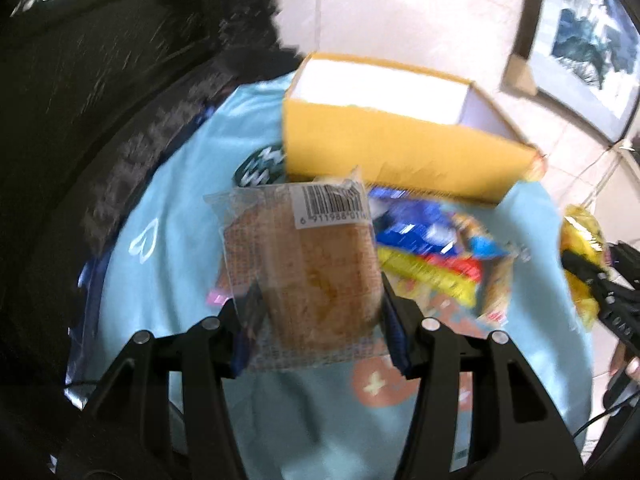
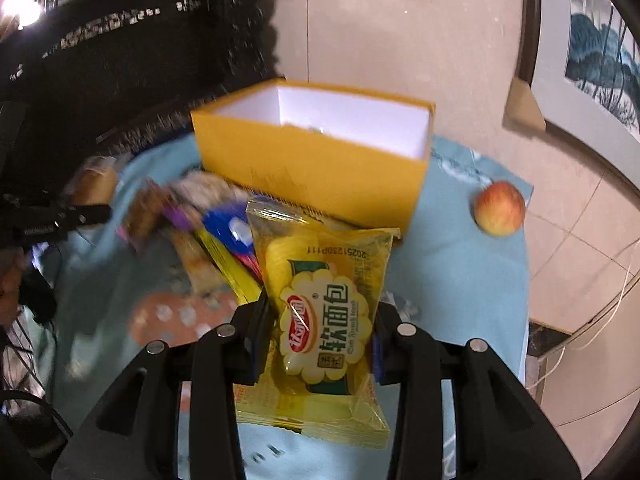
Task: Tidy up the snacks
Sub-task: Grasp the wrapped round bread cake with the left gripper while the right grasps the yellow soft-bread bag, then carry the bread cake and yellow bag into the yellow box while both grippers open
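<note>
My left gripper [image 1: 320, 304] is shut on a clear-wrapped brown cake [image 1: 312, 264] with a barcode label, held above the light blue tablecloth [image 1: 168, 216]. My right gripper [image 2: 320, 320] is shut on a yellow soft-bread packet [image 2: 324, 308], also lifted. An open yellow box [image 1: 384, 148] with a white inside stands behind the snacks; it also shows in the right wrist view [image 2: 320, 168]. A pile of loose snack packets [image 1: 436, 256] lies in front of the box, seen too in the right wrist view [image 2: 212, 232]. The right gripper with its yellow packet [image 1: 580, 256] shows at the left view's right edge.
An apple [image 2: 500, 208] sits on the cloth right of the box. Dark carved furniture [image 2: 120, 60] stands behind on the left. The tiled floor [image 2: 580, 240] and cables lie beyond the table's right edge. A framed picture [image 2: 592, 60] leans against the wall.
</note>
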`<state>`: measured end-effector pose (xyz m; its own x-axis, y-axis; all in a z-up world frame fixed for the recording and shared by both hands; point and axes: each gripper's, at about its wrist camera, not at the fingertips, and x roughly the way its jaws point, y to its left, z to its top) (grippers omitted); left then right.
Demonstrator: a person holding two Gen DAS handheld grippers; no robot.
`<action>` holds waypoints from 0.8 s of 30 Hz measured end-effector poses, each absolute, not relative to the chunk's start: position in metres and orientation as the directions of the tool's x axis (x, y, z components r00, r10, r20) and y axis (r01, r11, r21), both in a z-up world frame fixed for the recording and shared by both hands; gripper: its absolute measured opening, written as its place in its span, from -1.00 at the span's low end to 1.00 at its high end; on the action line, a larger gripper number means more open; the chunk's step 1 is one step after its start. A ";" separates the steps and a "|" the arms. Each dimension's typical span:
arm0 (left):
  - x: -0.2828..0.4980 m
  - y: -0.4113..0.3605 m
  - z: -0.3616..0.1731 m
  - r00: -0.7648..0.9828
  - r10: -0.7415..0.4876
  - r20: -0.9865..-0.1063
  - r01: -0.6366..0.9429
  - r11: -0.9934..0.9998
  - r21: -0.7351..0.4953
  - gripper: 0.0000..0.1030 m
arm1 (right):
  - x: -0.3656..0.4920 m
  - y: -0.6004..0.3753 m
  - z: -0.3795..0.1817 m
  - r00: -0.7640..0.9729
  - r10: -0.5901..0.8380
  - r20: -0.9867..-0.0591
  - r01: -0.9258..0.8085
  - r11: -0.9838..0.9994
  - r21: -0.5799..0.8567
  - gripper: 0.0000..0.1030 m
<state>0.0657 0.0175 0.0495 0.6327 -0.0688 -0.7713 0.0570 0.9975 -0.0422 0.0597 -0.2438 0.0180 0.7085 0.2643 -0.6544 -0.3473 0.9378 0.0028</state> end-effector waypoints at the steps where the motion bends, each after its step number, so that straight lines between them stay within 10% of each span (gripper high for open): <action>1: 0.069 0.014 0.059 0.649 -0.098 -0.754 0.070 0.995 -0.068 0.04 | 0.062 -0.243 0.024 0.720 0.266 -0.641 -0.343 0.939 0.005 -0.24; 24: 0.253 -0.061 0.082 0.671 -0.140 -0.728 0.120 0.990 -0.080 0.04 | 0.220 -0.256 0.044 0.852 0.187 -0.489 -0.091 0.973 0.214 -0.24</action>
